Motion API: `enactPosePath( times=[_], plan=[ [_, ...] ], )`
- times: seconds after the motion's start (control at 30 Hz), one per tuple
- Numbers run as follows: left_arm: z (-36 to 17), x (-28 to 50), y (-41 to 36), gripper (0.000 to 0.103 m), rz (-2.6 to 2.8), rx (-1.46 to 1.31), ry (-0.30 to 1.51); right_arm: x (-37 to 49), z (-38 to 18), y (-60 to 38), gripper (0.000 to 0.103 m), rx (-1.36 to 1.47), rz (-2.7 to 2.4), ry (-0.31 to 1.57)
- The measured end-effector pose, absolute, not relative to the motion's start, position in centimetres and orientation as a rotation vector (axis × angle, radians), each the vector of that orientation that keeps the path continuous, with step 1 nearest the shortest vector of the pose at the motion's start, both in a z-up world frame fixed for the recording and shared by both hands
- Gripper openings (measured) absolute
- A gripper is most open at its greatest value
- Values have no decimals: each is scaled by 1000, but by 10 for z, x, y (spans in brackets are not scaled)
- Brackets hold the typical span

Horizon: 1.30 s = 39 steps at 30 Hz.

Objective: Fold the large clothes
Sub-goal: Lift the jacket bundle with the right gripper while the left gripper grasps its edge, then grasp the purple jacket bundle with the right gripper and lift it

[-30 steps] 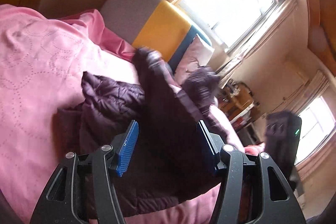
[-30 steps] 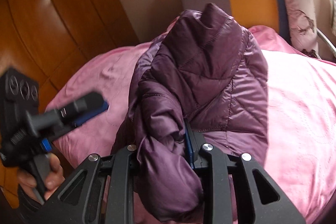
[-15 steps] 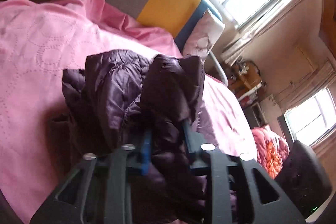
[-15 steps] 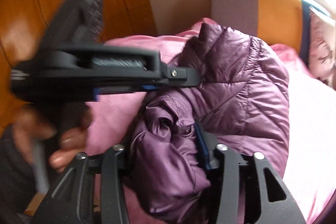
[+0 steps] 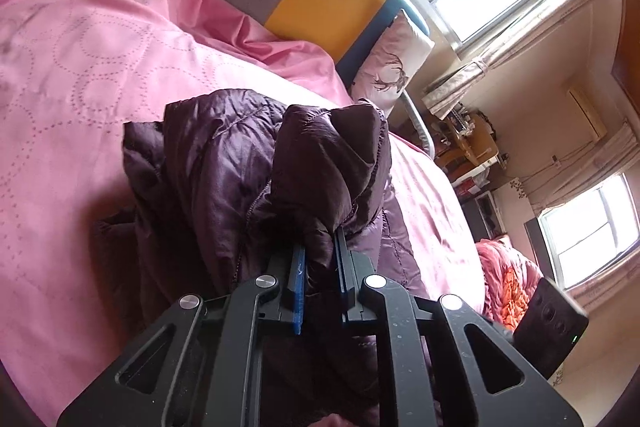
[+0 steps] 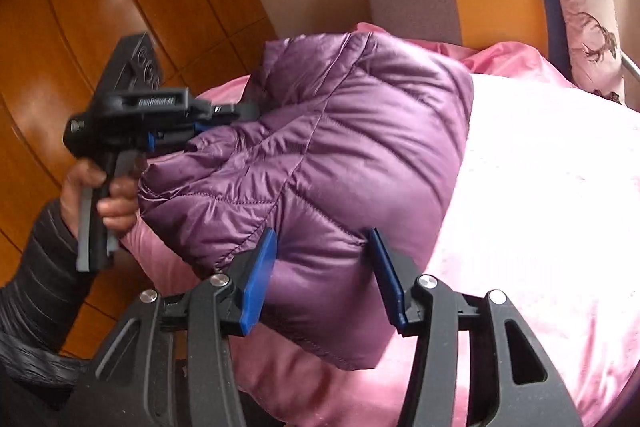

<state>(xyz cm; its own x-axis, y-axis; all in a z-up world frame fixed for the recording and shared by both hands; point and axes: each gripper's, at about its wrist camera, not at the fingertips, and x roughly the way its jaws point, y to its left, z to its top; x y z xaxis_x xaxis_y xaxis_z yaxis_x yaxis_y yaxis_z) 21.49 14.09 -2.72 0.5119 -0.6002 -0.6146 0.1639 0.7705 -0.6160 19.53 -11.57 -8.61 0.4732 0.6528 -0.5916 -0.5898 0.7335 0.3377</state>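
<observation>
Slippage threatens: purple jacket (image 6: 340, 155) lies bunched on the bed (image 6: 540, 207), left hand-held gripper (image 5: 320, 259) closing narrow on a fold, right hand-held gripper (image 6: 324, 267) closing, straddling slick puffy fabric.
</observation>
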Motion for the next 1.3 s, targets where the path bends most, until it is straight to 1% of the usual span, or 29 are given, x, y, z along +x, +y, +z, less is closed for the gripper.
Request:
enactPosePath(
  times=[0.07, 0.2, 0.27, 0.33, 0.4, 0.47, 0.57, 0.6, 0.63, 0.7, 0.73, 0.83, 0.97, 1.0, 1.03, 1.07, 1.3],
  plan=[
    [-30, 209, 149, 11, -456, -532, 936, 193, -93, -114, 49, 89, 769, 769],
    [-46, 197, 168, 11, -336, -530, 984, 200, -104, -73, 49, 26, 781, 770],
    [-56, 195, 171, 14, -270, -506, 1014, 195, -110, -54, 49, -45, 761, 758],
    [-63, 191, 167, 21, -202, -447, 1026, 192, -117, -40, 49, -101, 735, 749],
    [-68, 188, 162, 22, -146, -397, 1028, 189, -124, -26, 49, -149, 713, 736],
    [-71, 188, 160, 27, -91, -350, 1024, 184, -130, -15, 49, -213, 693, 709],
    [-66, 182, 149, 29, -45, -266, 993, 185, -129, -18, 49, -199, 717, 718],
    [-65, 178, 146, 34, -22, -226, 973, 187, -127, -23, 49, -177, 726, 724],
    [-65, 177, 145, 42, -7, -205, 961, 190, -124, -30, 50, -148, 759, 736],
    [-64, 171, 142, 51, 39, -165, 921, 187, -121, -37, 51, -113, 769, 734],
    [-64, 170, 141, 53, 47, -161, 910, 188, -119, -44, 52, -84, 792, 745],
    [-62, 166, 139, 54, 63, -136, 875, 201, -105, -67, 55, 7, 819, 771],
    [-58, 158, 131, 54, 79, -91, 833, 228, -78, -92, 57, 67, 758, 728],
    [-58, 156, 131, 57, 83, -84, 827, 237, -74, -95, 59, 74, 726, 715],
    [-58, 156, 130, 62, 91, -80, 821, 244, -72, -96, 61, 79, 698, 708],
    [-58, 155, 129, 62, 94, -80, 812, 255, -70, -96, 62, 86, 668, 702],
    [-59, 151, 131, 62, 89, -66, 785, 307, -62, -63, 67, 86, 587, 701]
  ],
)
